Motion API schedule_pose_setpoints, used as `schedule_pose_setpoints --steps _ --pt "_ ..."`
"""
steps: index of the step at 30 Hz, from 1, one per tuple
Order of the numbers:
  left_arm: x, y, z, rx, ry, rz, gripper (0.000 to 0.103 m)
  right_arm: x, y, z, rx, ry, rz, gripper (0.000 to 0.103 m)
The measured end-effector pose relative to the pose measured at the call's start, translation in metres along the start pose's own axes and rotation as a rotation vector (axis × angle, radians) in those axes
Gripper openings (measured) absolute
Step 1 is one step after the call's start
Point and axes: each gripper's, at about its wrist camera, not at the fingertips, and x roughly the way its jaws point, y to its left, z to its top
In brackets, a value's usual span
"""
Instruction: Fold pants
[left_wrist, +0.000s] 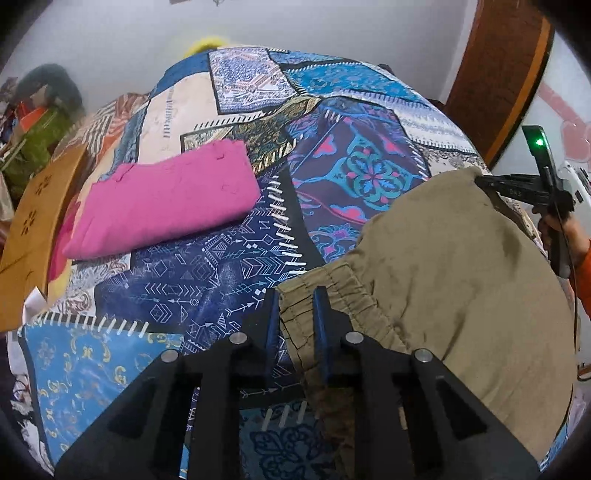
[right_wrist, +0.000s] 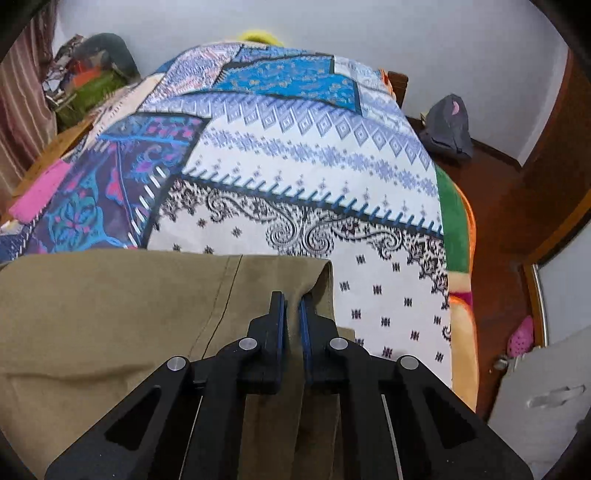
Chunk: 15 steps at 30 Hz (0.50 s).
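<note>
Khaki pants (left_wrist: 450, 280) lie on a patchwork bedspread (left_wrist: 207, 280). My left gripper (left_wrist: 297, 295) is shut on the elastic waistband corner (left_wrist: 325, 288) of the pants. My right gripper (right_wrist: 291, 301) is shut on a folded edge of the khaki pants (right_wrist: 110, 306) near their far right corner. In the left wrist view the right gripper (left_wrist: 491, 186) shows at the far corner of the pants, held by a hand in an orange sleeve.
A folded pink garment (left_wrist: 166, 199) lies on the bed to the left, also in the right wrist view (right_wrist: 37, 194). A wooden headboard (left_wrist: 33, 236) is at left. Brown floor (right_wrist: 495, 206), a grey bag (right_wrist: 447, 129) and a pink shoe (right_wrist: 521, 336) lie right of the bed.
</note>
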Motion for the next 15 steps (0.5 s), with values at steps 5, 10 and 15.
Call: schedule_pose_setpoints --steps 5,10,15 --pt "0.007 0.011 -0.002 -0.01 0.063 0.109 0.006 -0.025 0.0 0.003 0.014 -0.006 -0.08 0.016" --pt "-0.044 0.009 0.007 -0.025 -0.056 0.073 0.006 -0.089 0.037 -0.001 -0.091 -0.119 0.002 0.034" --pt "-0.077 -0.025 0.014 0.015 -0.108 -0.042 0.019 -0.129 0.095 -0.003 -0.169 -0.19 0.189 0.034"
